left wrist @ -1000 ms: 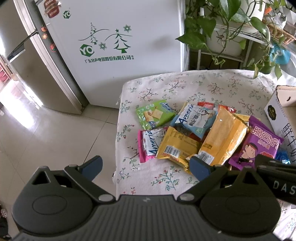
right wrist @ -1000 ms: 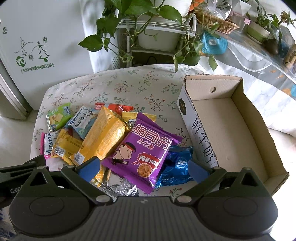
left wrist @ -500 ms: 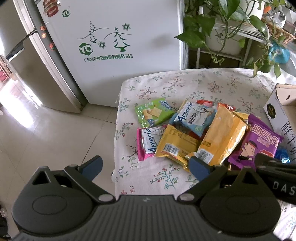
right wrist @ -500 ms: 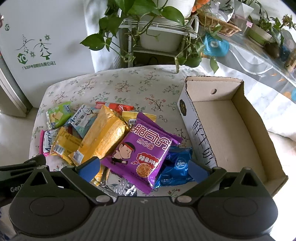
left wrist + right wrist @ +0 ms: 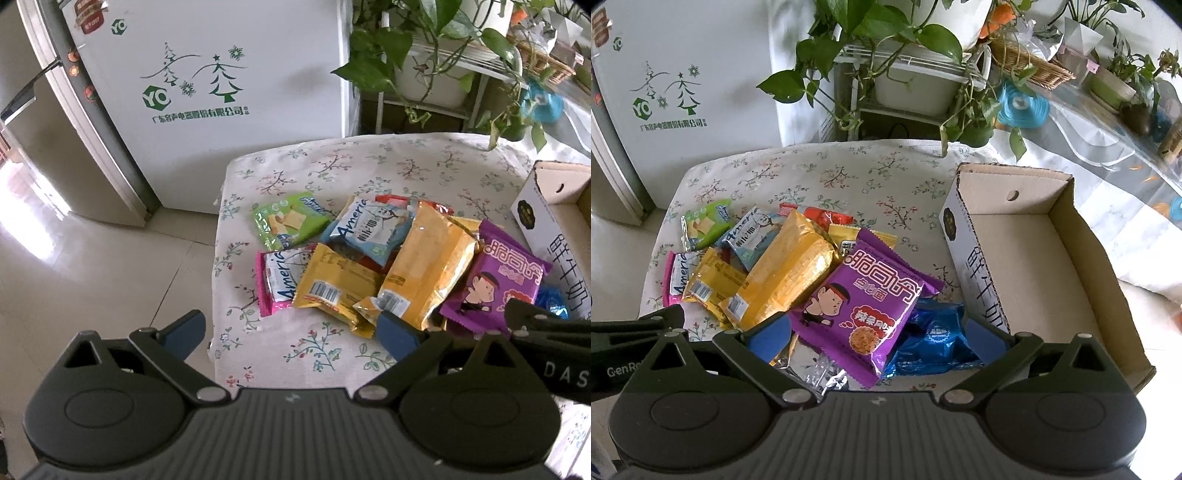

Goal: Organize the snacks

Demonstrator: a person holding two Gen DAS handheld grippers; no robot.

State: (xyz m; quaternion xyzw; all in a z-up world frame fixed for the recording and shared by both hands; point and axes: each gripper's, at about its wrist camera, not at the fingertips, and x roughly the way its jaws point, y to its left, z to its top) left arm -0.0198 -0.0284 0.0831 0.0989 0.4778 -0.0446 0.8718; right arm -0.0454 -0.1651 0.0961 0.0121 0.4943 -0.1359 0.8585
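A pile of snack packets lies on the floral tablecloth (image 5: pixel 849 177): a purple packet (image 5: pixel 871 299), a large orange packet (image 5: pixel 786 273), a blue foil packet (image 5: pixel 934 343), a green packet (image 5: pixel 288 221) and several more. An open, empty cardboard box (image 5: pixel 1034 266) stands to the right of the pile. My right gripper (image 5: pixel 877 334) is open above the purple and blue packets, holding nothing. My left gripper (image 5: pixel 288 326) is open above the table's near left edge, in front of a yellow packet (image 5: pixel 336 284).
A white fridge (image 5: pixel 221 92) and a grey fridge (image 5: pixel 48 147) stand behind the table's left side. Potted plants on a white rack (image 5: pixel 905 74) stand behind the table. A glass-topped surface with baskets and pots (image 5: pixel 1108 92) runs along the right. Tiled floor (image 5: pixel 92 258) lies to the left.
Both grippers have moved slightly forward and right toward the pile; the packets sit a little lower and nearer in view. Both stay open and the packets have not moved.
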